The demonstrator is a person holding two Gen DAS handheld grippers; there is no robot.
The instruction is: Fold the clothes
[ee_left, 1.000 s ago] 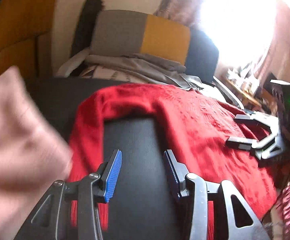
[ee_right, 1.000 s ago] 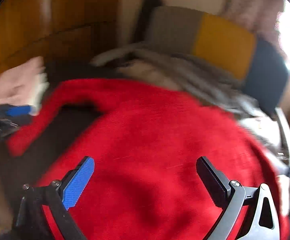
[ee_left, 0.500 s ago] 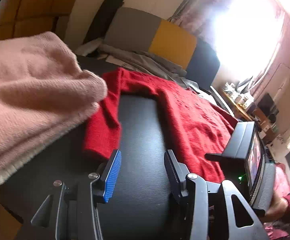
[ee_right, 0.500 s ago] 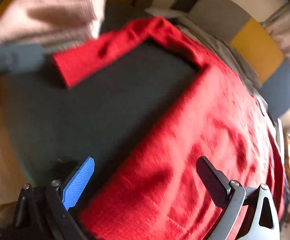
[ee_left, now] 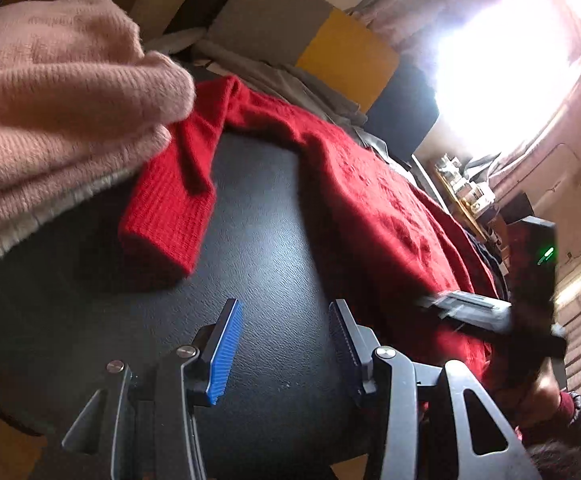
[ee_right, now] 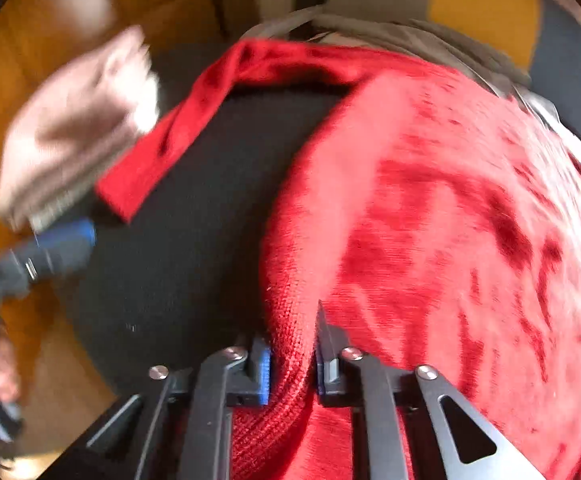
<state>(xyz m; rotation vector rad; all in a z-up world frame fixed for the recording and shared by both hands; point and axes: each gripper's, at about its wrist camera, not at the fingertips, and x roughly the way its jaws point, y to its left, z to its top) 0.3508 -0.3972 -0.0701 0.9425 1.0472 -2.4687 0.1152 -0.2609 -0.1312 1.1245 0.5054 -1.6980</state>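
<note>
Closing since before, right claw (ee_right: 292, 360) pinches red sweater (ee_right: 430, 208) hem; left claw (ee_left: 284, 352) gapes empty beside it.

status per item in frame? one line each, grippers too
red sweater: spread flat on the black surface, hem edge pinched, one sleeve lying out to the side
sleeve: flat, cuff free, untouched
pink knit: folded, beside the sleeve
left gripper: open, empty, over the black surface
right gripper: jaws have just closed on the sweater's edge
</note>
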